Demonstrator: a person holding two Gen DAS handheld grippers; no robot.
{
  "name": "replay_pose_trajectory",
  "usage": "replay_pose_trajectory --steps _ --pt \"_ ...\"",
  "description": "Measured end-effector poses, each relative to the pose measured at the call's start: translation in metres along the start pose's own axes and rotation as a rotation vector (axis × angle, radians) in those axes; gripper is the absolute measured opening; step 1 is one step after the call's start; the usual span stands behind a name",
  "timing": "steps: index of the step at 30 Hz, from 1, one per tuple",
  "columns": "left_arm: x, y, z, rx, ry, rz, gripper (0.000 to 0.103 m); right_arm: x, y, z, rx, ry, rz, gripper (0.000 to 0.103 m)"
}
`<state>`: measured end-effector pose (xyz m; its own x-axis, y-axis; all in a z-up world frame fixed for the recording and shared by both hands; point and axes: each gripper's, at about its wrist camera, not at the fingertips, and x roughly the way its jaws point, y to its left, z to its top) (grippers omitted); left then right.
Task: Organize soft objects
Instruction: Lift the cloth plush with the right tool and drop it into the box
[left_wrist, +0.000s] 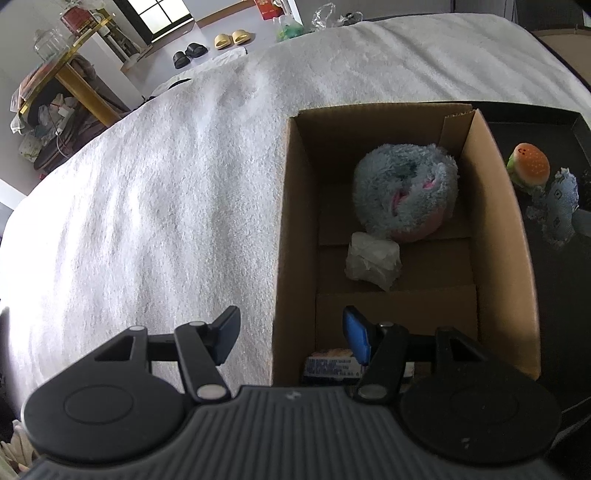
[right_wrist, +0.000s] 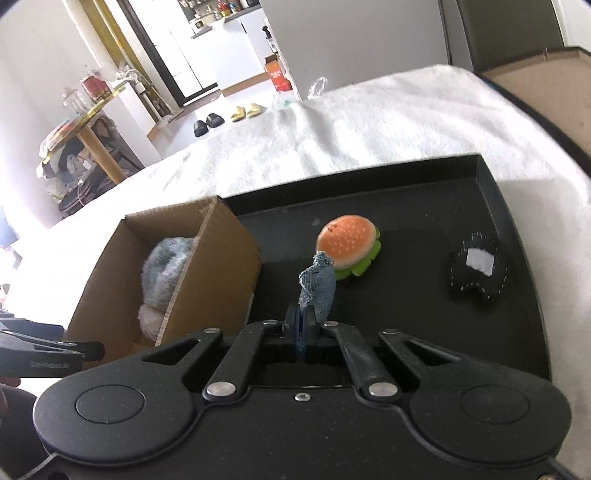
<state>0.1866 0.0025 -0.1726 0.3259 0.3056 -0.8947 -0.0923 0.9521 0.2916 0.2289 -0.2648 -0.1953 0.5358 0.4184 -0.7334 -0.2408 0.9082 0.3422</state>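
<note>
Right gripper (right_wrist: 303, 334) pinched tight on a corner of the little denim plush (right_wrist: 317, 282), with the toy dangling out front over the black tray (right_wrist: 406, 295), just shy of the burger plush (right_wrist: 349, 246) at about 1 o'clock from it. Left gripper (left_wrist: 291, 334) spread wide with nothing in it, straddling the near wall of the cardboard box (left_wrist: 295, 229). Already in the box: a fluffy blue-and-pink plush (left_wrist: 404, 195) toward the far end, plus a crumpled white wad (left_wrist: 373, 260) right below it at 6 o'clock, looked like tissue or plastic, hard to say which. Some printed packet (left_wrist: 332, 365) tucked at the near edge too, mostly hidden. Still out on the tray: the burger, and a black stitched plush with a white patch (right_wrist: 478, 267) way over at 3 o'clock of the burger. So roughly halfway by the look of it: a couple of things stowed, denim one in mid-carry and probably headed for the box at 9 o'clock of the tray, two more left to fetch after that. Whole setup parked on a white towel-covered table (left_wrist: 166, 184).
</note>
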Motion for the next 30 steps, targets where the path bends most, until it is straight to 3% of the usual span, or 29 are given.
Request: replay_pose_trajectory --steps 15,30 --pt "-0.009 0.025 -0.008 -0.08 -0.054 -0.102 0.06 -0.037 0.044 0.016 -0.107 -0.078 0.009 0.001" --pt "-0.003 0.043 -0.018 -0.146 -0.098 -0.225 0.059 -0.047 0.097 0.021 -0.224 -0.083 0.004 0.001"
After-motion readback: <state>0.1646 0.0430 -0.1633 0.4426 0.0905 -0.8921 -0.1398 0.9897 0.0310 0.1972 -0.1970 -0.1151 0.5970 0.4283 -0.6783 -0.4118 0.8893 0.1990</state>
